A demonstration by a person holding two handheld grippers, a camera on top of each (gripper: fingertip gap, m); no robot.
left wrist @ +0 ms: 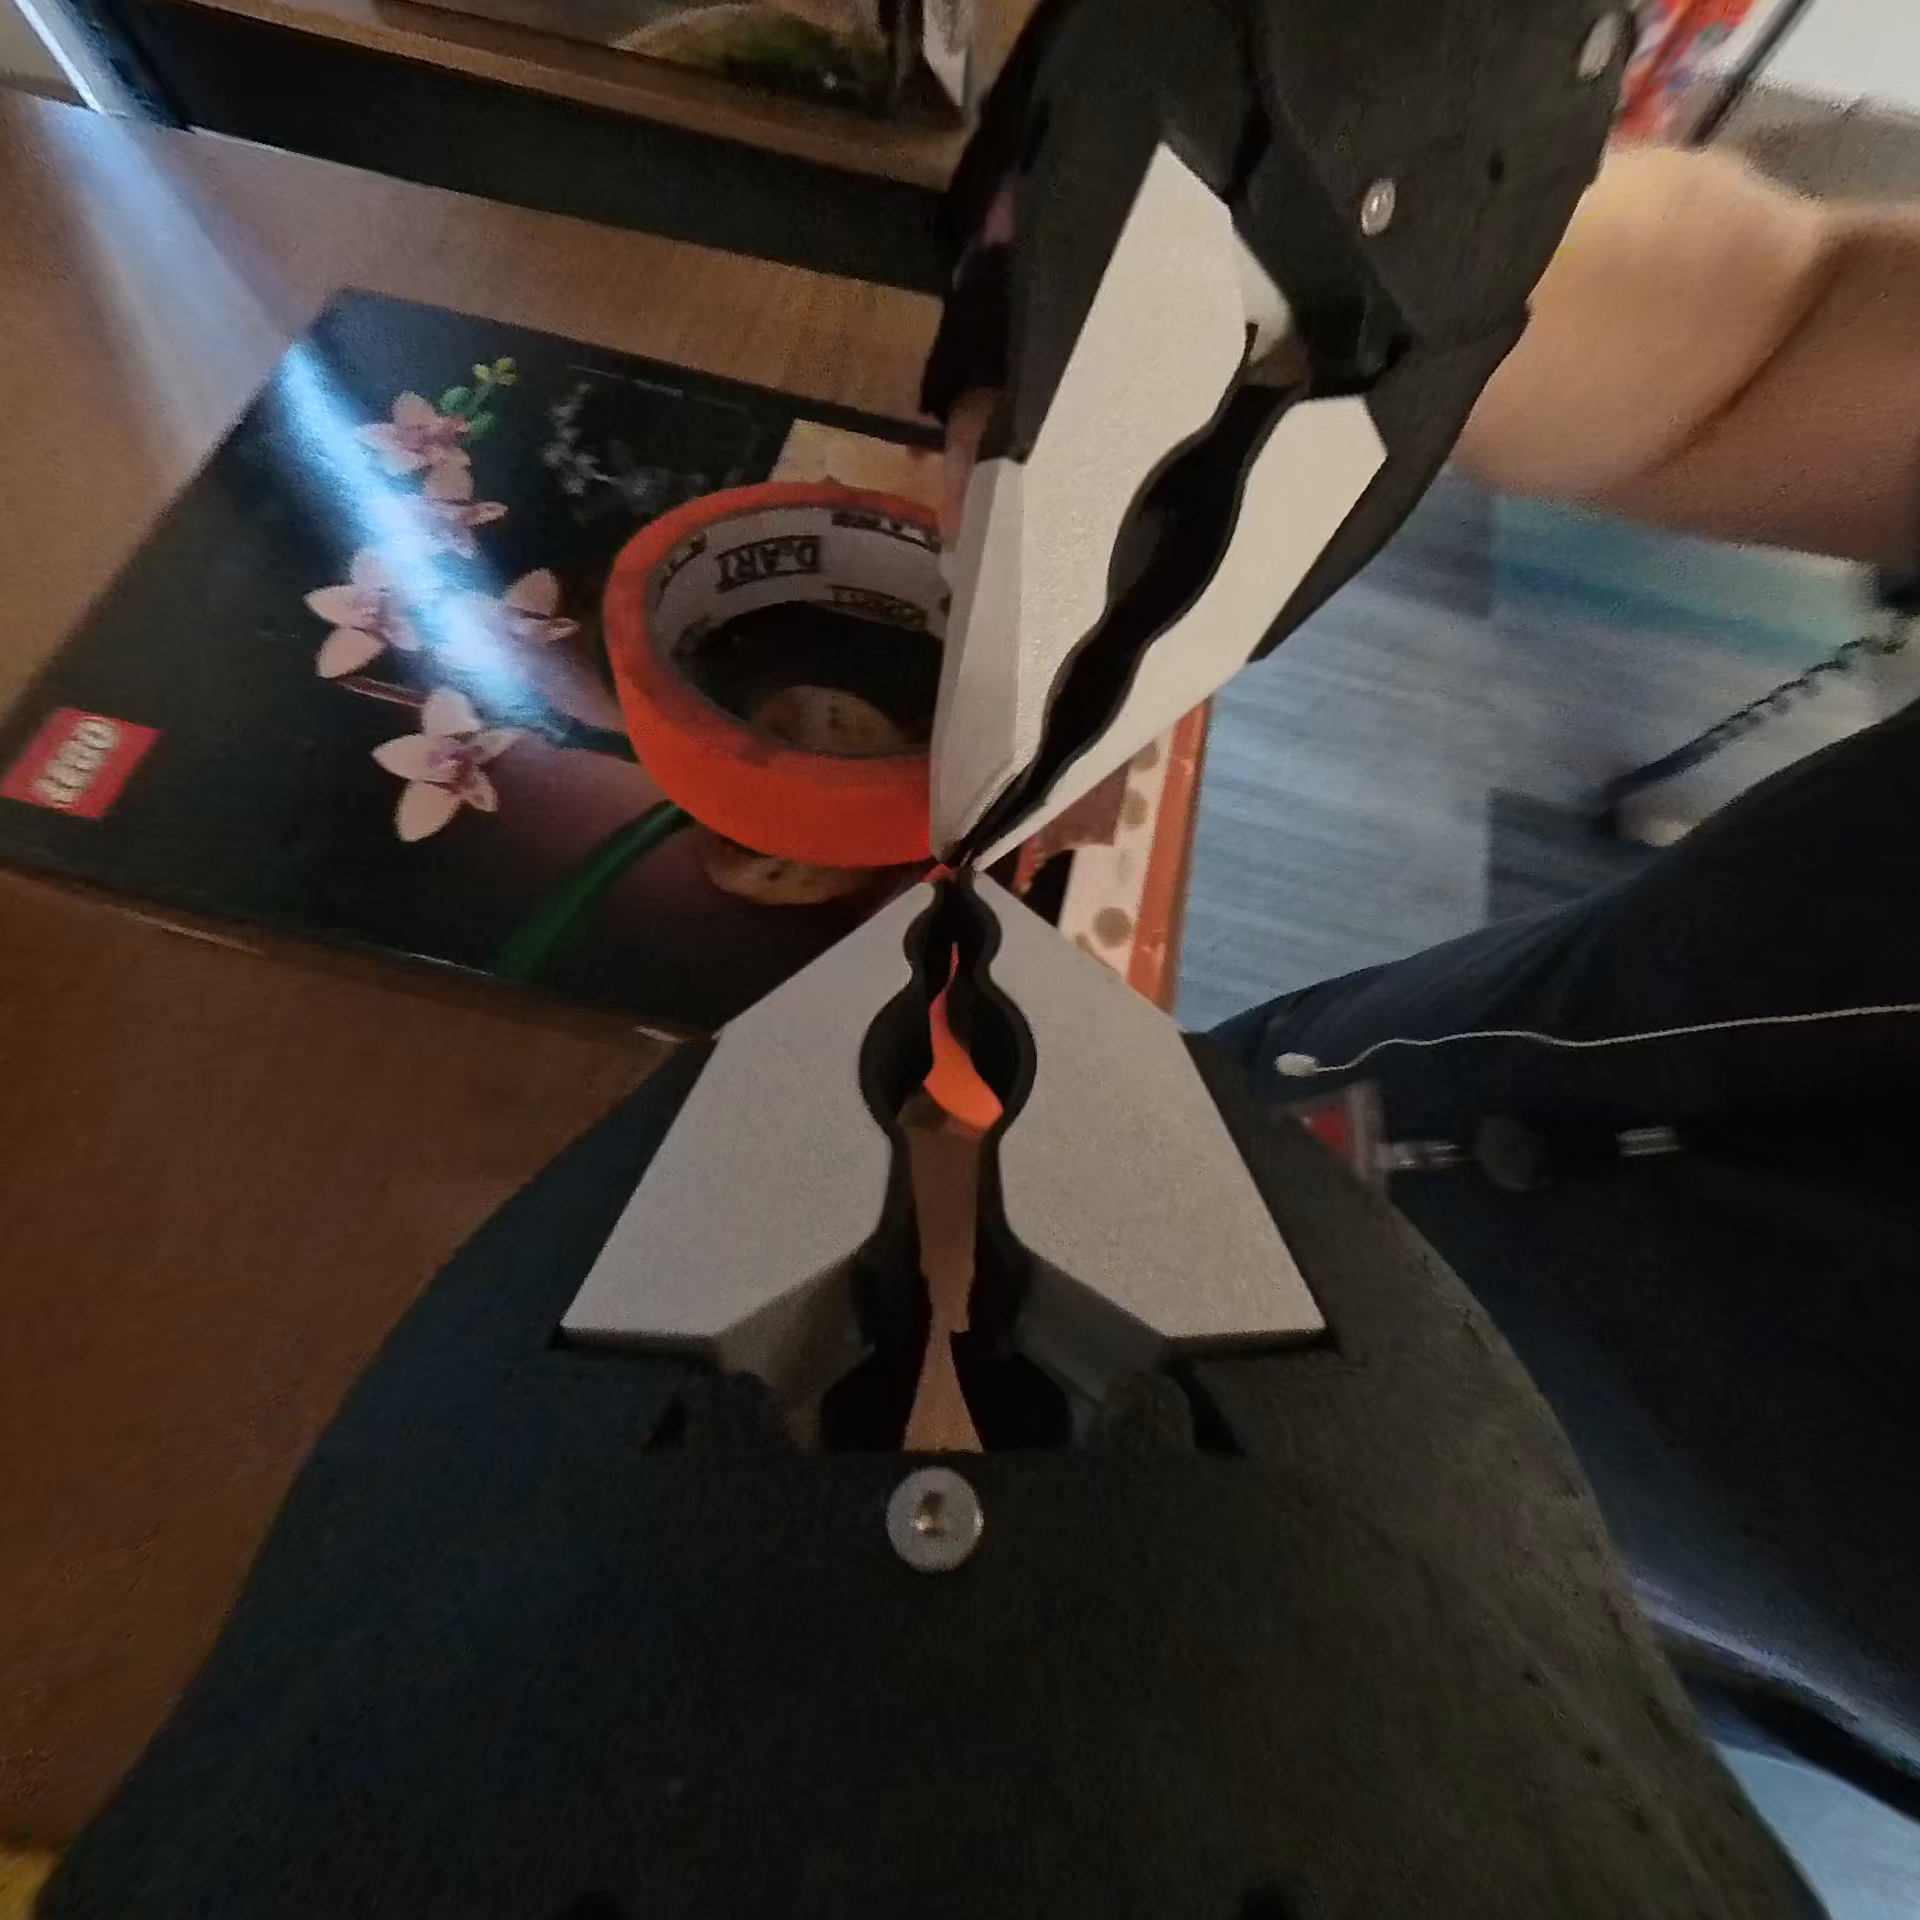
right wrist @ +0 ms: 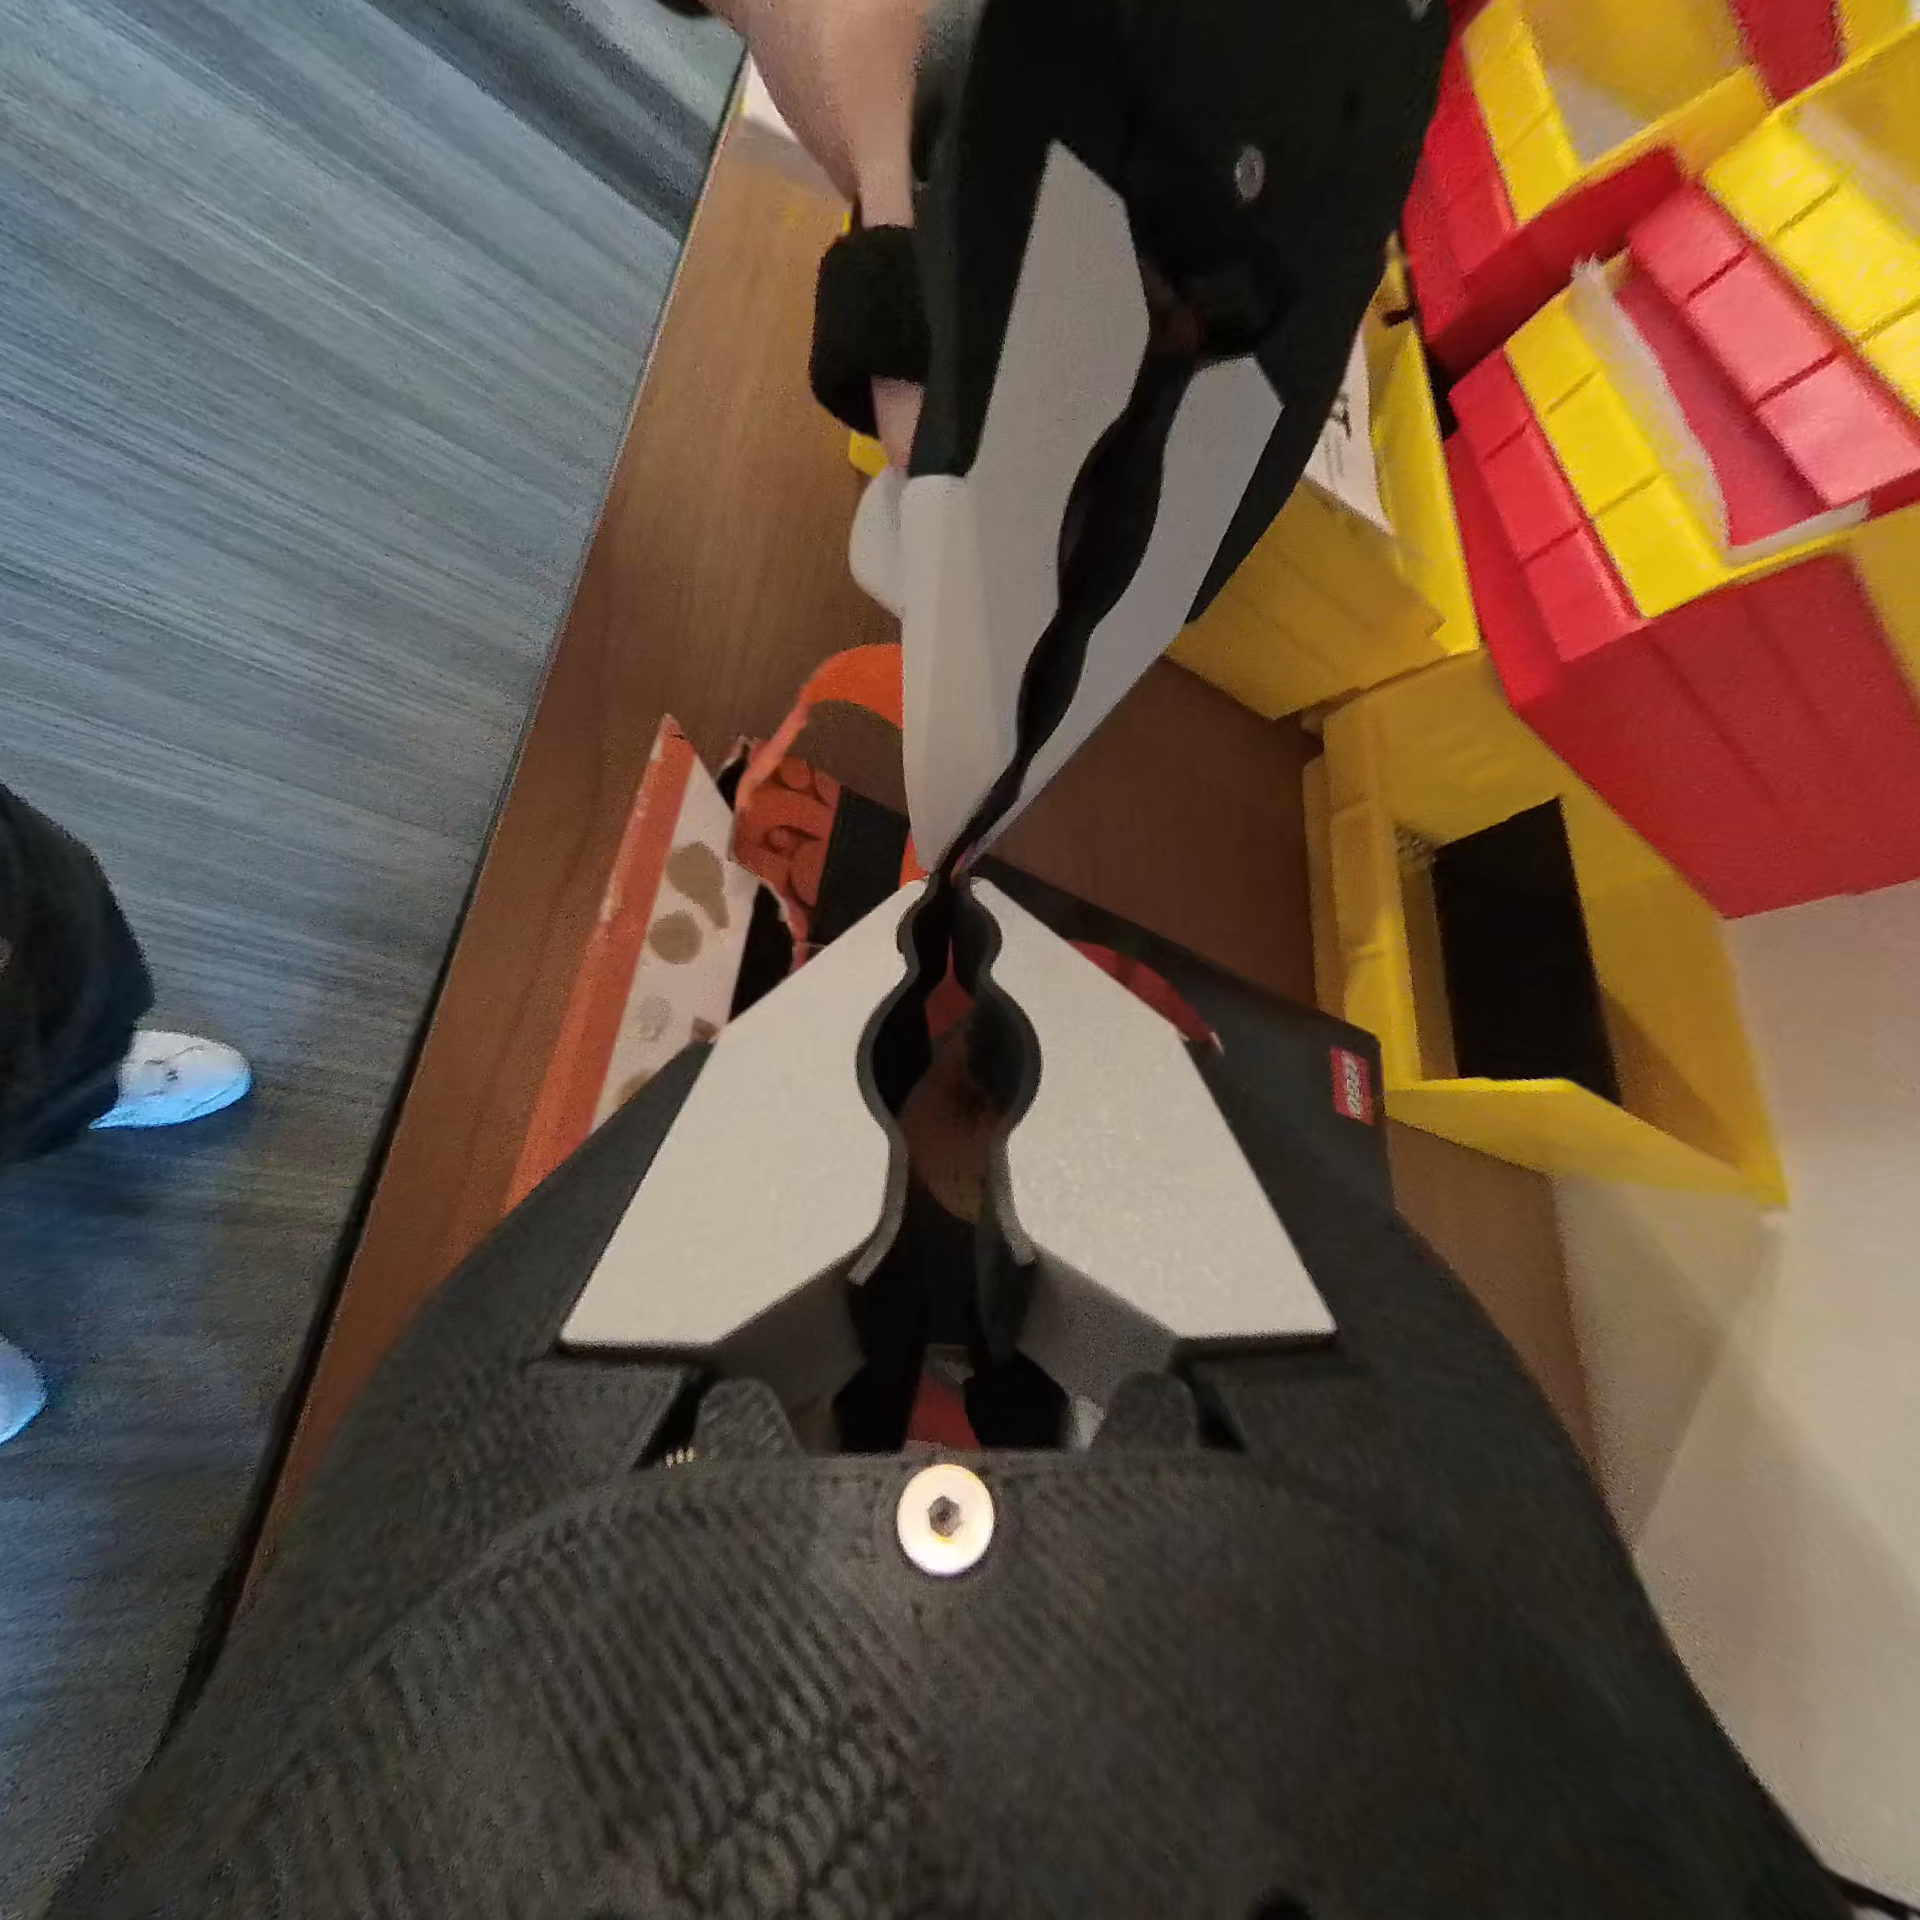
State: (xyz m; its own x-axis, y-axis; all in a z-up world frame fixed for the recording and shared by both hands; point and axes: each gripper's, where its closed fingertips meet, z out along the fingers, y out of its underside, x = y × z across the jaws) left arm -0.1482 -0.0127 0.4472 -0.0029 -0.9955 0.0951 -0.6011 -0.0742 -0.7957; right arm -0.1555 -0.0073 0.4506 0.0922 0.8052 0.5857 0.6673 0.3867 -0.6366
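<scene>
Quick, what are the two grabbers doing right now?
Left gripper: closed, pinching a strip of orange tape.
Right gripper: closed, tip to tip with the left; whether it holds anything cannot be told.

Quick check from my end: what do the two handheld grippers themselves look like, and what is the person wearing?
Both the left gripper and right gripper match: textured black bodies, a silver screw at centre, flat pale grey fingers with wavy black inner edges. No cables visible. The person wears a black fingerless glove and dark trousers.

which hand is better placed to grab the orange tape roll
Probably left: the tape roll sits just ahead of the left hand-held gripper. The right hand-held gripper points past it, toward the left one. Both are shut.
</scene>
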